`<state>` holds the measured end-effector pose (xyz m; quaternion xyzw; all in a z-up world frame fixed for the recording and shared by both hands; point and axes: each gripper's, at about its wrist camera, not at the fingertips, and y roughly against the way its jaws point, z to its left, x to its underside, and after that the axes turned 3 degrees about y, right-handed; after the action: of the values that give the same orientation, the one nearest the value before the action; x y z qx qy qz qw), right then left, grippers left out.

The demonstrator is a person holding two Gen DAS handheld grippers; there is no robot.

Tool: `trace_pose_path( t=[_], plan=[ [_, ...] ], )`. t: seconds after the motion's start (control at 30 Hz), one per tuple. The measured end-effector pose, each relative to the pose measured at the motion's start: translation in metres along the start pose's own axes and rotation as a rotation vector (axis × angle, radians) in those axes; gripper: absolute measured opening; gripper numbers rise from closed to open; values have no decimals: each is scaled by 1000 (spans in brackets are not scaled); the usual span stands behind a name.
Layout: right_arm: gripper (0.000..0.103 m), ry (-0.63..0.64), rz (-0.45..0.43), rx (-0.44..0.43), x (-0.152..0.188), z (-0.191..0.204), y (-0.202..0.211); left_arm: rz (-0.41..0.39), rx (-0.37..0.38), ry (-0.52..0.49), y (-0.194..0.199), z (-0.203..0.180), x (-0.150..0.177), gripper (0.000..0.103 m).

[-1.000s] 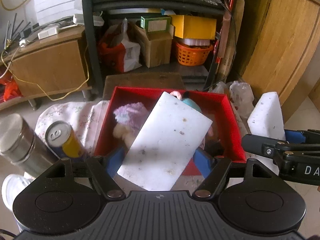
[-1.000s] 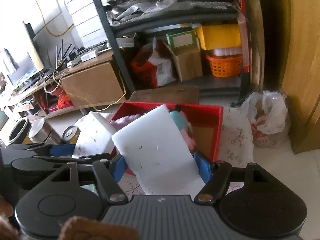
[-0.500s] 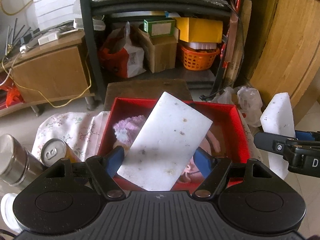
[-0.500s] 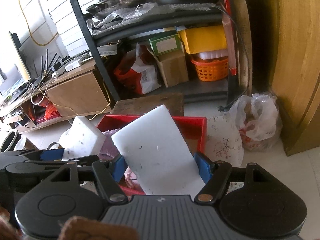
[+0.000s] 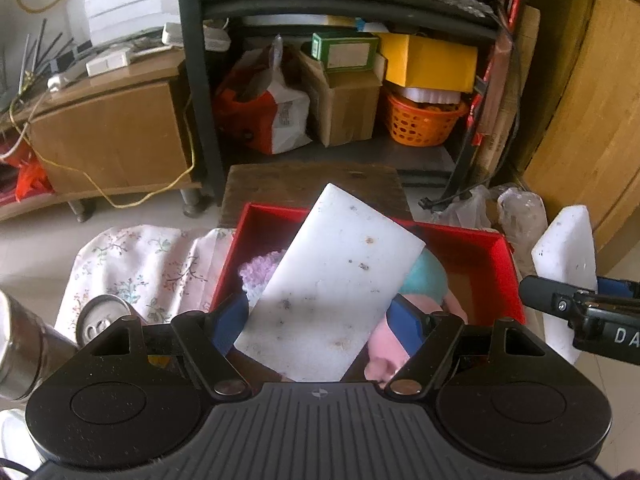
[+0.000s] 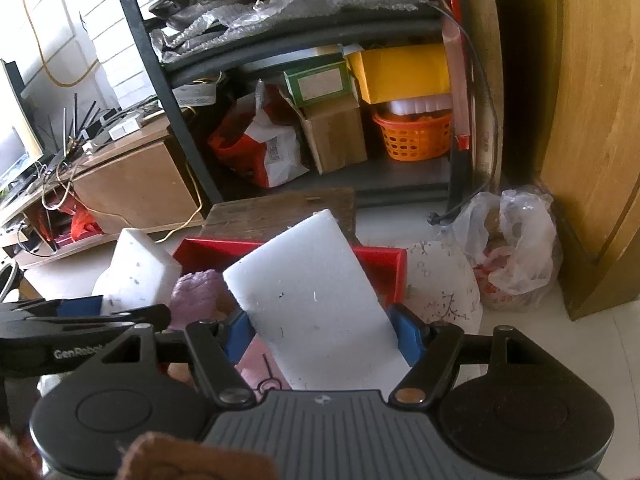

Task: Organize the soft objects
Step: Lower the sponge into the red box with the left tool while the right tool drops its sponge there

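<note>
Gripping a white foam block [image 5: 332, 284] between their blue pads, the left tongs [image 5: 320, 320] hold it tilted above a red box [image 5: 476, 240], its upper corner leaning toward the far rim. The right tongs [image 6: 324, 328] are likewise clenched on a second white foam block [image 6: 316, 300], which stands slanted over the near right part of the same red box [image 6: 384, 264]. Each pair shows in the other's view: the right tongs [image 5: 580, 312] reach in from the right edge of the left camera with their block [image 5: 564, 256] upright just outside the box's right wall, and the left tongs [image 6: 92, 316] enter from the left of the right camera with their block [image 6: 136, 268] beside the box's left wall. Inside the box lie soft toys: a fuzzy purple one [image 5: 260, 268] at the left, a teal piece [image 5: 424, 276] and a pink one [image 5: 384, 344] toward the near right, all partly hidden by the foam. The box sits on a floral cloth [image 5: 140, 264] spread over the floor. On that cloth, left of the box, stand a drink can [image 5: 104, 320] and, just beside it, a steel flask [image 5: 20, 344]. Beyond the box are a dark wooden board [image 5: 312, 180] and a black shelf [image 5: 200, 80] crowded with cartons, an orange basket [image 5: 424, 120] and a red and white bag [image 5: 264, 116]. A clear plastic bag [image 6: 516, 244] rests on the floor against a wooden cabinet [image 6: 592, 120].
</note>
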<state>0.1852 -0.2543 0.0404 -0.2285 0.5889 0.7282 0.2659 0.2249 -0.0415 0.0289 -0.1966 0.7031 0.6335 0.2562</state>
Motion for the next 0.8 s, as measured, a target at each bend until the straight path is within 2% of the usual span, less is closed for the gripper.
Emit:
trace_pose_path(
  t=[0.23,0.4,0.57,0.8],
  plan=[
    [44,-41,8,-30,-5,-2,-24,20,3,10,-21,-6,-7,78],
    [54,-102,32,-40,-5,-11,-41,22,-11,18,-24,-6,-10,86],
    [56,-136,21,-38,-5,-19,-36,10,0,53,-12,0,-11,90],
    [57,-115,19,-29,-2,-10,-18,10,-7,39,5,4,-1,90]
  ],
)
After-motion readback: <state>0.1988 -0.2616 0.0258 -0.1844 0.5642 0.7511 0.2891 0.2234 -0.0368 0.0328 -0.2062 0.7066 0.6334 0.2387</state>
